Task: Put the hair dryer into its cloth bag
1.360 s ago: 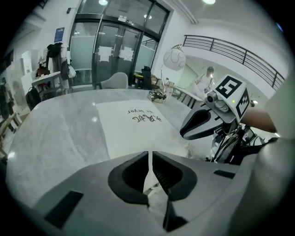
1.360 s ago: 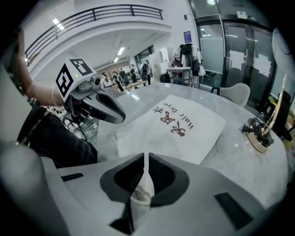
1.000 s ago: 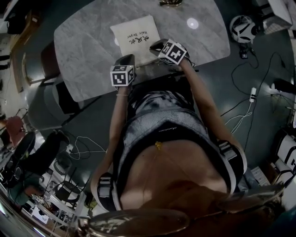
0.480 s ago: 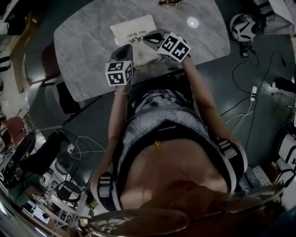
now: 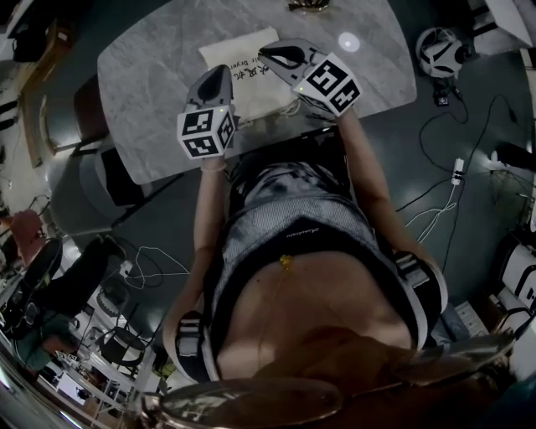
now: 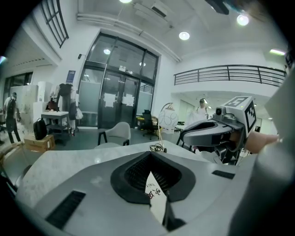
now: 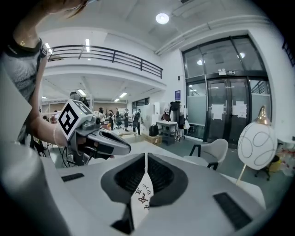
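A cream cloth bag with dark print lies on the marble table, its near edge raised. My left gripper is shut on that edge at the left, and a strip of printed cloth shows between its jaws. My right gripper is shut on the edge further right, and the cloth hangs out of its closed jaws. Each gripper view shows the other gripper: the right one and the left one. No hair dryer shows in any view.
A small brass-coloured object sits at the table's far edge. Dark chairs stand at the table's left. On the floor to the right lie a white headset and loose cables. The person's body fills the near side.
Both grippers have risen towards the camera with the bag's near edge, which has come up off the table. Their marker cubes look larger now.
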Action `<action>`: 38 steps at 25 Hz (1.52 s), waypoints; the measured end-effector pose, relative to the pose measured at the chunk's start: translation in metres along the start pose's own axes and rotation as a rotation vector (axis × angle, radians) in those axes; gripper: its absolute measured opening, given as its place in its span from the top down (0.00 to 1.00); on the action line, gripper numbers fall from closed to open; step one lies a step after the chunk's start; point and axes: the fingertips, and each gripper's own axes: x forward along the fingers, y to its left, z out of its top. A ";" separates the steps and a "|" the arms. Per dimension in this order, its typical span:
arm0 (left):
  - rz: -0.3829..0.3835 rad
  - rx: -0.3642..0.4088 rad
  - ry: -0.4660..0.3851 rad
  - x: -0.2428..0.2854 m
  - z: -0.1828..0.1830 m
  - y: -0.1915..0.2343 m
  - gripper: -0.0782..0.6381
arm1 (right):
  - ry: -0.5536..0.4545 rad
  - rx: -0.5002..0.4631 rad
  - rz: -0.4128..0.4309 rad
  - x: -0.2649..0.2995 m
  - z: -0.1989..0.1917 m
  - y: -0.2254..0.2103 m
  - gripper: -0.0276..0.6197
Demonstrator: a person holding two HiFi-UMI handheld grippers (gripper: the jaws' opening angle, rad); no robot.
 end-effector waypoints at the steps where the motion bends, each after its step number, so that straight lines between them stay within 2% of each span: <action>1: 0.003 0.004 -0.017 -0.002 0.006 -0.001 0.88 | -0.015 -0.003 -0.009 -0.004 0.006 -0.002 0.85; 6: 0.017 0.017 -0.090 -0.009 0.033 -0.003 0.88 | -0.112 0.013 -0.039 -0.018 0.033 -0.007 0.85; 16: 0.002 0.035 -0.179 -0.015 0.067 -0.020 0.88 | -0.232 0.035 -0.073 -0.033 0.056 -0.007 0.85; 38: -0.011 0.057 -0.177 -0.013 0.066 -0.026 0.88 | -0.222 0.042 -0.074 -0.035 0.058 -0.003 0.85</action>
